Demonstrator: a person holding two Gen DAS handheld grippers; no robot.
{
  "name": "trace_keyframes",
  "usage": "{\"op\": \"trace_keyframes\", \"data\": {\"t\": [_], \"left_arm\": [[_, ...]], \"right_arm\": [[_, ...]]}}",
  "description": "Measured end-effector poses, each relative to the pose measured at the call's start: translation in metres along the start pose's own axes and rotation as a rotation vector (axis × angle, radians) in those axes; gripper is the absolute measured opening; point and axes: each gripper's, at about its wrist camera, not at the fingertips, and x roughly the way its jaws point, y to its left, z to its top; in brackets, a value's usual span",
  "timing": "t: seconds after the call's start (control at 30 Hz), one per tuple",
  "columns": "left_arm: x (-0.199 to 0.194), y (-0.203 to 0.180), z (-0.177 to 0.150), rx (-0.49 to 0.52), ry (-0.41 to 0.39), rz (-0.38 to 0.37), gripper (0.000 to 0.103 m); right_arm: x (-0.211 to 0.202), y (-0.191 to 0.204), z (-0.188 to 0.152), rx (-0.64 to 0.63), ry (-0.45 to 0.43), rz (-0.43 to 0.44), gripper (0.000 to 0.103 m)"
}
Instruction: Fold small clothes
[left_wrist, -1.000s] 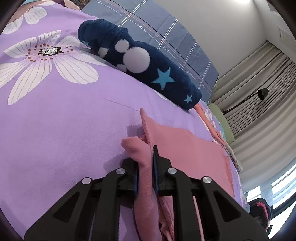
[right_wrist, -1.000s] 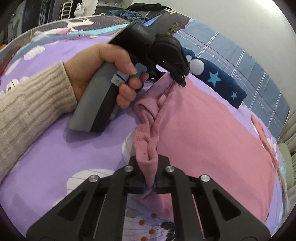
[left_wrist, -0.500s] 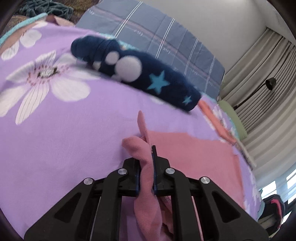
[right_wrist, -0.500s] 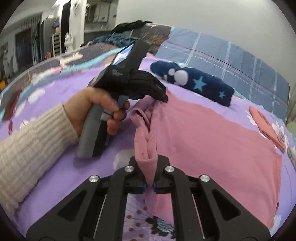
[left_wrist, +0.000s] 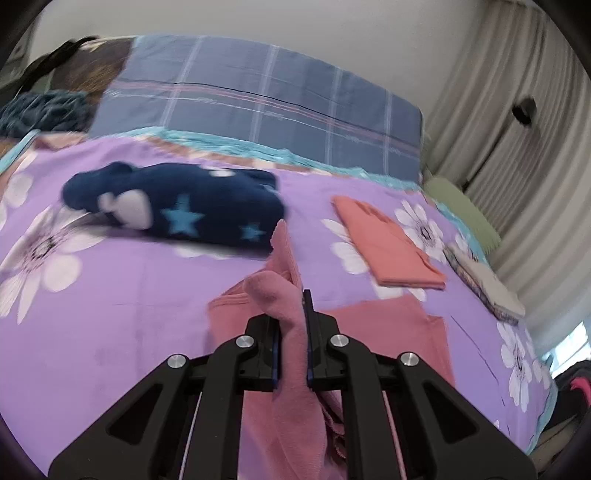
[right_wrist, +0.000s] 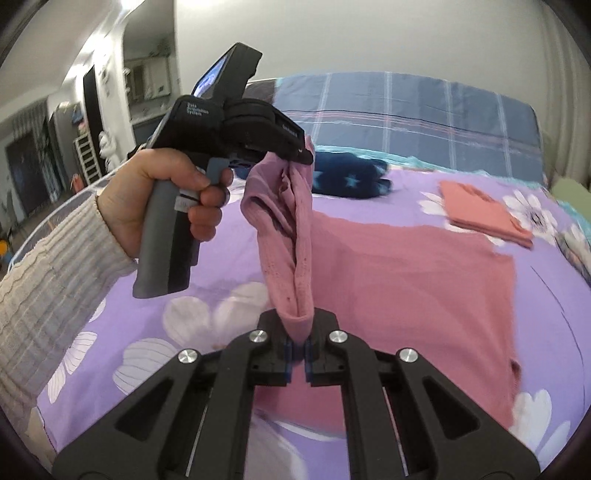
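Note:
A pink garment (right_wrist: 406, 273) lies spread on the purple flowered bedspread (right_wrist: 229, 266), with its near edge lifted off the bed. My right gripper (right_wrist: 297, 350) is shut on one bunched corner of that edge. My left gripper (left_wrist: 291, 339) is shut on the other corner; in the right wrist view it (right_wrist: 299, 155) is held up in a hand, the pink edge hanging stretched between both grippers. The rest of the pink garment (left_wrist: 391, 328) still rests on the bed.
A rolled navy fleece with stars (left_wrist: 177, 206) lies behind the garment. A folded salmon cloth (left_wrist: 388, 247) lies to the right, with another folded pale item (left_wrist: 487, 288) beyond it. A plaid blue pillow (left_wrist: 266, 107) is at the head; curtains (left_wrist: 517, 110) at right.
Both grippers have risen from the bed, lifting the pink garment's near edge high; the cloth now hangs taut between them.

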Motion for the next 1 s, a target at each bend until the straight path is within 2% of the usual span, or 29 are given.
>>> {"op": "trace_keyframes", "data": {"t": [0.23, 0.43, 0.67, 0.9, 1.0], "left_arm": [[0.052, -0.093, -0.001, 0.139, 0.073, 0.029, 0.009], [0.096, -0.145, -0.013, 0.241, 0.142, 0.131, 0.009], [0.126, -0.180, -0.025, 0.380, 0.198, 0.268, 0.009], [0.136, -0.205, -0.033, 0.479, 0.216, 0.320, 0.009], [0.139, -0.215, -0.035, 0.500, 0.218, 0.313, 0.009]], "right_arm": [[-0.029, -0.073, -0.013, 0.156, -0.021, -0.011, 0.004], [-0.031, -0.129, -0.032, 0.287, -0.002, -0.023, 0.004], [-0.021, -0.155, -0.048, 0.379, 0.036, 0.016, 0.004], [-0.022, -0.157, -0.055, 0.391, 0.030, 0.039, 0.004], [-0.027, -0.156, -0.058, 0.397, 0.020, 0.038, 0.004]]}}
